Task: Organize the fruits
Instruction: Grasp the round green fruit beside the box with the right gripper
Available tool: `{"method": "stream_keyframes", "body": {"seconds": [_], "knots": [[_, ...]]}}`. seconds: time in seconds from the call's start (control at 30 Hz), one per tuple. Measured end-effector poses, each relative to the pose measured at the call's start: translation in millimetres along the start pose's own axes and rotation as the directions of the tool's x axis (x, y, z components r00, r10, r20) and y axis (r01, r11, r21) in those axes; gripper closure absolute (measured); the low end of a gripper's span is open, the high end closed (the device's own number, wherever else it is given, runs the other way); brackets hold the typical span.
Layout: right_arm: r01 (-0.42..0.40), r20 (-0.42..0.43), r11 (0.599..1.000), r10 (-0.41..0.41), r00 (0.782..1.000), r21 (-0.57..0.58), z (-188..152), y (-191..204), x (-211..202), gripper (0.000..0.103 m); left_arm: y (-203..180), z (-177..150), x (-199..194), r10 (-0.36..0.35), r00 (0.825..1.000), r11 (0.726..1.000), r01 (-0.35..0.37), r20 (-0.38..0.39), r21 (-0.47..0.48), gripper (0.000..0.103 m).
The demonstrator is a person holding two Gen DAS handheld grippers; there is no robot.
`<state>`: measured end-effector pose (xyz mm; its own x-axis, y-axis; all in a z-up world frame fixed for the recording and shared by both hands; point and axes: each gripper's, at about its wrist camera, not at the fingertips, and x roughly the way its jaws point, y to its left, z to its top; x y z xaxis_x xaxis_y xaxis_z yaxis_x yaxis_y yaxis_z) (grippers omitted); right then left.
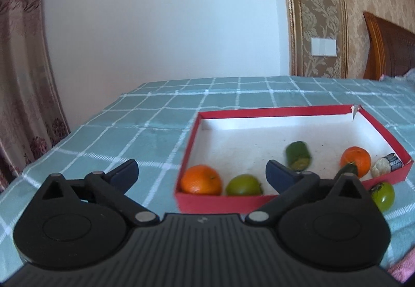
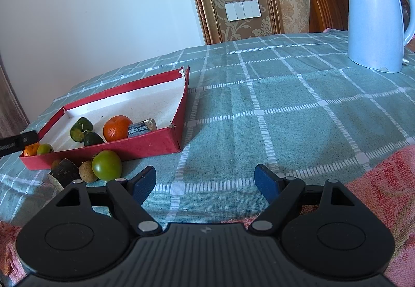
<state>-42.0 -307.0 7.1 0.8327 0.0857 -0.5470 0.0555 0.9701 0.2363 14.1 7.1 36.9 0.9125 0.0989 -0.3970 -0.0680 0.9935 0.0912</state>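
Left gripper point(image 1: 202, 174) has its jaws spread wide with nothing between the blue pads – released, hovering at the near-left corner of the red box point(image 1: 190, 143). No earlier view here, so just the state.

Inside the box, left wrist view: an orange point(image 1: 201, 180) in the near-left corner, a small green fruit point(image 1: 243, 185) just beside it to the right, touching or nearly so. Further right, a green cucumber piece point(image 1: 298, 156), blurred, on the white box floor. Then a second orange point(image 1: 355, 160) near the right wall, with a dark green piece point(image 1: 348, 169) partly hidden in front of it. A dark wrapped item point(image 1: 387, 163) sits in the near-right corner against the wall.

Outside the box, a green tomato point(image 1: 383, 195) lies on the checked teal tablecloth point(image 1: 129, 126) just beside the box's near wall.

Right gripper point(image 2: 206, 183) – jaws open, empty, only tablecloth between the pads. In its view a dark brown chunk point(image 2: 63, 171) and a small tan round fruit point(image 2: 87, 170) sit next to the tomato, all outside the box near its front wall. Another tiny round fruit behind the chunk, too hidden to identify.

White electric kettle point(image 2: 376, 14) stands upright at the far right of the table, well apart from the box. Pink towel point(image 2: 384, 183) at the near right edge.
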Motion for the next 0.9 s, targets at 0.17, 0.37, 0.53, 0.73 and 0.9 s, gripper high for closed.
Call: {"method": "stream_keyframes", "body": {"seconds": [0.17,0.37,0.53,0.73,0.9], "knots": [[0.012,0.005,1.0,-0.011,1.0,-0.022,0,4,0,0.02,25,-13,5,0.004,1.0,0.997,-0.006,-0.024,-0.083,0.0],[-0.025,0.061,0.99,0.033,0.998,-0.14,-2,33,-8,0.02,45,-18,6,-0.059,0.998,0.977,0.054,-0.019,-0.206,0.0],[-0.055,0.069,0.965,0.075,0.995,-0.257,-1,64,-5,0.02,45,-18,6,-0.066,0.997,0.978,0.059,-0.026,-0.202,0.0],[-0.07,0.045,0.964,0.084,0.995,-0.255,8,82,9,0.025,46,-19,8,-0.08,0.996,0.975,0.07,-0.039,-0.212,0.0],[-0.07,0.01,0.96,0.076,0.997,-0.271,6,91,20,0.039,47,-20,9,-0.088,0.995,0.973,0.077,-0.04,-0.219,0.0]]}}
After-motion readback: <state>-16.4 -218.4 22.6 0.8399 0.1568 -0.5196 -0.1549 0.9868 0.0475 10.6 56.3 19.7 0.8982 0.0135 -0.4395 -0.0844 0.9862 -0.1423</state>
